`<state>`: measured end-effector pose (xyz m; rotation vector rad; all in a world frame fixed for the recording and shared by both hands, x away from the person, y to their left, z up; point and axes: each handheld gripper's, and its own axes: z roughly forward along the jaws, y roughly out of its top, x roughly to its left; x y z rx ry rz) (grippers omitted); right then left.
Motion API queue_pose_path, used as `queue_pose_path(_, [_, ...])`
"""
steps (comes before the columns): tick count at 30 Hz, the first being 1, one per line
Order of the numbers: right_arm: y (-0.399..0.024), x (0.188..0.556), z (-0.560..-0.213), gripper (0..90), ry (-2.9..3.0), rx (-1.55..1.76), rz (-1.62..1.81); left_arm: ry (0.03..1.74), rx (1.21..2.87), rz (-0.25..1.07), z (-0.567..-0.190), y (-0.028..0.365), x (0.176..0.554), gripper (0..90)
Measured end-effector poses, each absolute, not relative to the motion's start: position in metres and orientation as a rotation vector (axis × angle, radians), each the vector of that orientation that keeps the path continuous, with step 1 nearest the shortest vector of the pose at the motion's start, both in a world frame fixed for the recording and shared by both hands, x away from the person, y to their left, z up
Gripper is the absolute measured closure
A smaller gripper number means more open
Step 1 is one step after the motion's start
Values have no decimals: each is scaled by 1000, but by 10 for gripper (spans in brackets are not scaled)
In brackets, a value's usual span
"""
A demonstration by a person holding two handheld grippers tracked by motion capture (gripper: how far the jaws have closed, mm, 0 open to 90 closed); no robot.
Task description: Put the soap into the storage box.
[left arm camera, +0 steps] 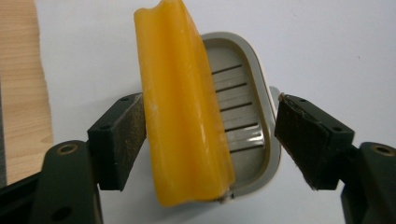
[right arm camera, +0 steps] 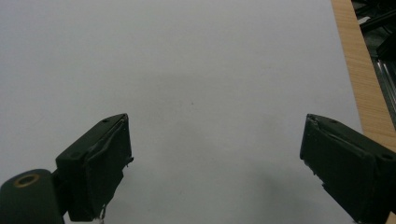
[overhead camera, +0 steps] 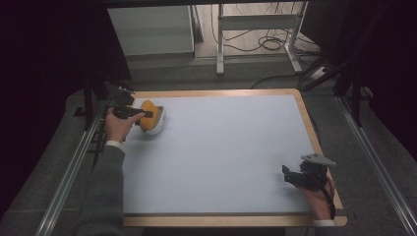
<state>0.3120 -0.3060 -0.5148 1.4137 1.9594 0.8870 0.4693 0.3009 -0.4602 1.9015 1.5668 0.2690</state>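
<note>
Left gripper (left arm camera: 210,140) spread wide around yellow soap bar (left arm camera: 184,107); left pad just touches it, right pad clear. Soap leans tilted in grey soap dish (left arm camera: 252,93), table's (overhead camera: 221,147) far-left corner. Right gripper (right arm camera: 215,168) spread, holding nothing.

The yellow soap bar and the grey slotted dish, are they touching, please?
Touching: the left gripper view shows the yellow soap bar standing on edge inside the grey slotted dish, leaning against its rim.

The pale blue wood-edged table (overhead camera: 221,152) is seen from above and in front. The orange soap bar (left arm camera: 180,107) in its grey slotted dish (left arm camera: 247,116) is viewed closely from the left gripper, and also from above (overhead camera: 149,114). Bare tabletop (right arm camera: 187,70) is faced closely from the right gripper.
</note>
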Motion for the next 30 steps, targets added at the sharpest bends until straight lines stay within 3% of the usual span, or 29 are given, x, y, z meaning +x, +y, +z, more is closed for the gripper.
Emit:
queue_pose_path(7, [-305, 312, -514, 90, 1959, 1407, 887, 1491, 1872, 262, -458, 304, 450, 220])
queue_pose_path(18, [-305, 311, -514, 90, 1960, 1405, 886, 1359, 1904, 362, -450, 297, 408, 174])
queue_pose_path(30, [-303, 311, -513, 90, 1965, 1395, 889, 1250, 1936, 368, -476, 279, 355, 142])
